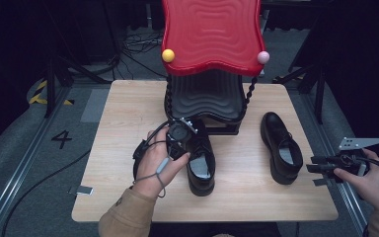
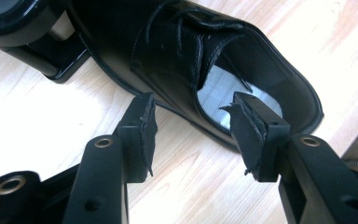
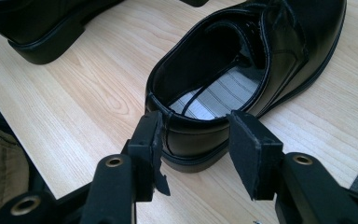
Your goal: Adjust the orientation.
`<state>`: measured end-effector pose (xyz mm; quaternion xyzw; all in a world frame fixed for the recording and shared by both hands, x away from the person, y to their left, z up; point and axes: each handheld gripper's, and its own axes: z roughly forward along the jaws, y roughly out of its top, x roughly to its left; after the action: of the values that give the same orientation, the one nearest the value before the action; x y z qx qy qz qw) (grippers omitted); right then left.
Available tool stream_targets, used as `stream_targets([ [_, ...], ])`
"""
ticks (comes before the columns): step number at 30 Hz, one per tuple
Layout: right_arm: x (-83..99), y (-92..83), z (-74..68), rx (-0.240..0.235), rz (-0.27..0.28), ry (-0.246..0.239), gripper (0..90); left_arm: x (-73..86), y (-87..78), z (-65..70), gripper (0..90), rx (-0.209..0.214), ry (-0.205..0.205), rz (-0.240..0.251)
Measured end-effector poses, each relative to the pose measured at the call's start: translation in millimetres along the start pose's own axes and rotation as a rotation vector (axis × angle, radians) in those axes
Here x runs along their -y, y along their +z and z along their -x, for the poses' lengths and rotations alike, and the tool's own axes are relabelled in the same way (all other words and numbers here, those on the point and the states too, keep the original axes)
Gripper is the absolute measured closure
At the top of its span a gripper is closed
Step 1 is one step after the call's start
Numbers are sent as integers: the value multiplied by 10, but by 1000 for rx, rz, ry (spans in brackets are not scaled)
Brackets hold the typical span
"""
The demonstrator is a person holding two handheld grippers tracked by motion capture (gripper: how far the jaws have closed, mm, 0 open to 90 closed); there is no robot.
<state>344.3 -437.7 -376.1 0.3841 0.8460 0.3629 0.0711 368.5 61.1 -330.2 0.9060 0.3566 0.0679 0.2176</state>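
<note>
On the pale wooden table [image 1: 128, 187], items as they stand:

1. Black leather lace-up shoe, left one [image 1: 201, 160]: sits near the middle of the table, toe against the base of a black ribbed stand with a red wavy top [image 1: 212, 34], long axis running from the stand toward the person.
2. Black leather lace-up shoe, right one [image 1: 280, 147]: well apart to the right, lying roughly parallel, heel toward the person.
3. Left gripper [image 2: 193, 128]: jaws apart, nothing clamped; its near flank lies just beyond the pads, the opening past that. Nearer hand for this shoe.
4. Right gripper [image 3: 195, 140]: jaws apart, empty, lined up on the heel of the right shoe, just short of it.
</note>
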Motion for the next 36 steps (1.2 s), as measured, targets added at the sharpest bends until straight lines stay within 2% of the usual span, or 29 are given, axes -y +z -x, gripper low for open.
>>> stream_targets([
  [1,-3,6,-2,-2,-1,0,557,31,-26,-28,502,10,21,0],
  [2,-11,12,-4,-4,-3,-4,558,53,-34,-40,492,25,26,6],
  [3,-18,15,-6,-4,-2,-5,558,105,-50,-73,491,67,27,12],
  [5,-42,22,-11,-8,2,-12,558,185,-70,-123,484,89,43,1],
  [10,-109,49,-13,-19,15,-23,562,365,-143,-242,477,104,27,-7],
  [15,-295,58,-28,-8,40,-62,564,502,-208,-348,473,87,-3,17],
  [18,-427,127,-2,-7,-3,-78,562,569,-222,-388,467,82,-18,16],
  [22,-536,221,108,5,-52,-83,547,660,-238,-456,465,79,-40,11],
  [32,-642,452,266,71,-155,-125,473,807,-276,-564,456,81,-85,19],
  [33,-642,452,266,71,-155,-125,473,807,-276,-564,456,81,-85,19],
  [36,-684,557,299,97,-203,-139,468,826,-283,-581,455,81,-86,19],
])
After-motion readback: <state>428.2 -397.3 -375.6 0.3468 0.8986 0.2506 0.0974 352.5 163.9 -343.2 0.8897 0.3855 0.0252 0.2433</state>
